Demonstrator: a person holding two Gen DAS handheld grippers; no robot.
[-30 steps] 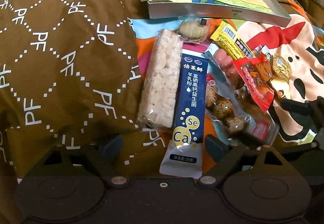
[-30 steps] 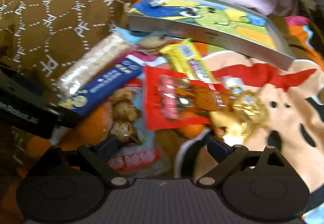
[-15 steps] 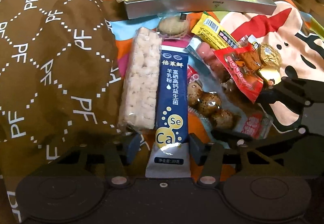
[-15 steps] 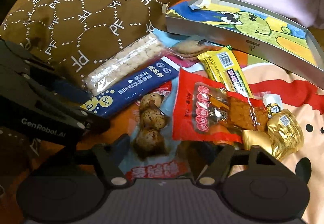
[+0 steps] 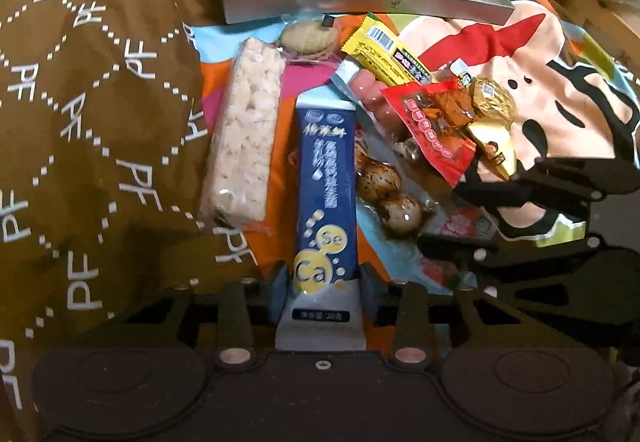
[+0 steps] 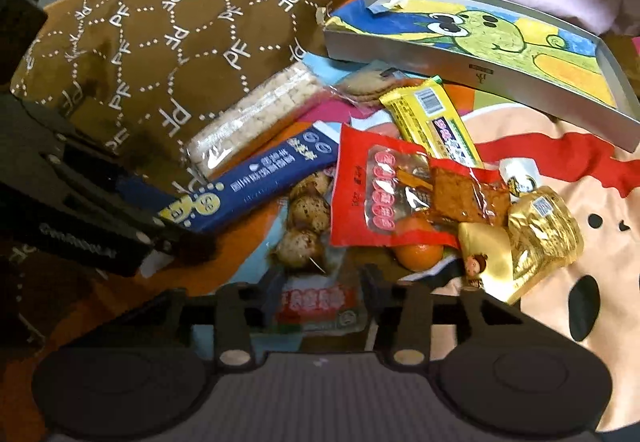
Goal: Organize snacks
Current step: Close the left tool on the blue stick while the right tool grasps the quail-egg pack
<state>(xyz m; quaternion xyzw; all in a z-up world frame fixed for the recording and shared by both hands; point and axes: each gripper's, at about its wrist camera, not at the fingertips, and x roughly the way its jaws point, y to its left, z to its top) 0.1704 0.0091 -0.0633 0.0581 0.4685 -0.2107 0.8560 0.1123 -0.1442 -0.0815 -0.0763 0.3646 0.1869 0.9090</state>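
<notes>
A blue sachet (image 5: 326, 178) lies lengthwise among the snacks. My left gripper (image 5: 323, 294) is closing on its near end, and both pads touch its edges. A clear packet of speckled eggs (image 6: 304, 226) with a red label sits to its right. My right gripper (image 6: 320, 282) is closing on that label end, with a pad against each side. In the left wrist view the right gripper (image 5: 442, 212) reaches in from the right. The left gripper's fingers (image 6: 100, 226) show at the left of the right wrist view.
A rice-puff bar (image 5: 244, 134), a biscuit (image 5: 306, 38), a yellow bar (image 5: 384, 54), a red packet (image 5: 432, 126), gold-wrapped sweets (image 5: 492, 102) and an orange (image 6: 418, 250) crowd the cartoon blanket. A grey box (image 5: 360, 6) with a dinosaur drawing lies behind. A brown pillow (image 5: 80, 82) rises at the left.
Both grippers' jaws have narrowed from wide open. The left jaws came in onto the blue sachet's end, and the right jaws shifted left onto the egg packet.
</notes>
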